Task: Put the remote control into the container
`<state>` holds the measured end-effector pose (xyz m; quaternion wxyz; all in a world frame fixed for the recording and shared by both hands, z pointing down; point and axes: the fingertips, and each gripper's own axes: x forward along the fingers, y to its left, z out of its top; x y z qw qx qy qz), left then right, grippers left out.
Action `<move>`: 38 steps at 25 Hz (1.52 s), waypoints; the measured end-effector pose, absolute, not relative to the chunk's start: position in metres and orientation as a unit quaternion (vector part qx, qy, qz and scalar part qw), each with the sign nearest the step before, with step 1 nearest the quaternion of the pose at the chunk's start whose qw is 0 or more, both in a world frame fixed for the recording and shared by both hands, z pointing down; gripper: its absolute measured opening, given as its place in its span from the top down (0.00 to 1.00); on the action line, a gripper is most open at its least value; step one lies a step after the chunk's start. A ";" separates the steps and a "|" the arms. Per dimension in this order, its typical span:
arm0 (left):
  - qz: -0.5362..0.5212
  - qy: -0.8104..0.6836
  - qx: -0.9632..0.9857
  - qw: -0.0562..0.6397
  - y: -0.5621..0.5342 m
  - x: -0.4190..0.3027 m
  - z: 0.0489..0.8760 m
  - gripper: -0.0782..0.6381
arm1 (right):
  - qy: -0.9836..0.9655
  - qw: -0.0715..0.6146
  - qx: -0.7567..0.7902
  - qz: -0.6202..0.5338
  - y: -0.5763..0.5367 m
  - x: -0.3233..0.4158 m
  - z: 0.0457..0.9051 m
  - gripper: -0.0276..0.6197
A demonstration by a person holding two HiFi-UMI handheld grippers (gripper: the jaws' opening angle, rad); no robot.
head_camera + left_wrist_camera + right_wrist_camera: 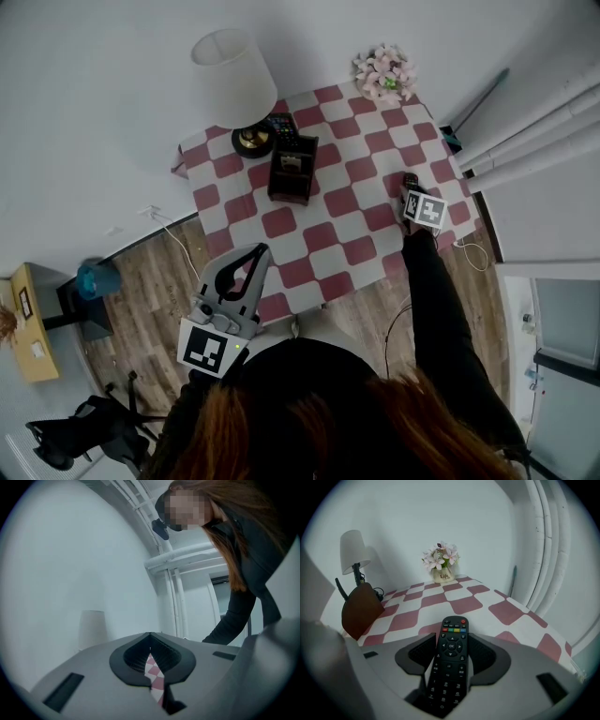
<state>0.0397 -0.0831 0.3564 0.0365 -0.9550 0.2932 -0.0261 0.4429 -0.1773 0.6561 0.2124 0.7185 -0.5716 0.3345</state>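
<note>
Remote control (449, 667): lies lengthwise between the fingers (487, 654) of the right gripper (451, 638), button face up, flat on the checked surface (464, 603), top end poking out past the fingertips. Fingers wide, one on either side of the body, with a sliver of the surface showing along the left edge; not seen pressing.

Looks like a light, stiff plastic slab: no give under the pads and little weight to carry, but smooth sides, so probably prone to slip or swivel if pinched at one end. Best taken across the long edges at about mid-length, just below the round navigation pad, to hang level and spare the rubber keys.

Reads "OK" on the centre key; shows a row of red, green, yellow and blue keys near the top. Smaller key legends too fine to read; no brand made out.

Left gripper (150, 641): back off the near edge of the surface, fingers closed together, nothing between them.

Ahead and to the left of the right fingers, well apart: brown container (361, 609), open-topped in the head view. Beyond that, a lamp (351, 550). Straight ahead at the far edge, a flower pot (442, 575) marked "Life".
</note>
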 end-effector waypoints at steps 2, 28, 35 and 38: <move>-0.024 0.296 -0.954 0.037 -0.084 0.038 0.356 0.88 | -0.583 0.198 0.721 0.318 -0.178 0.436 0.644 0.61; -0.004 0.340 -0.940 0.037 -0.085 -0.037 0.355 0.88 | -0.780 -0.081 0.618 0.062 -0.228 0.135 0.430 0.61; -0.010 0.345 -0.938 0.030 -0.089 -0.054 0.363 0.88 | -0.779 -0.064 0.623 0.038 -0.237 0.111 0.437 0.61; -0.014 0.344 -0.939 0.028 -0.094 -0.056 0.368 0.88 | -0.790 -0.066 0.608 0.031 -0.228 0.096 0.428 0.61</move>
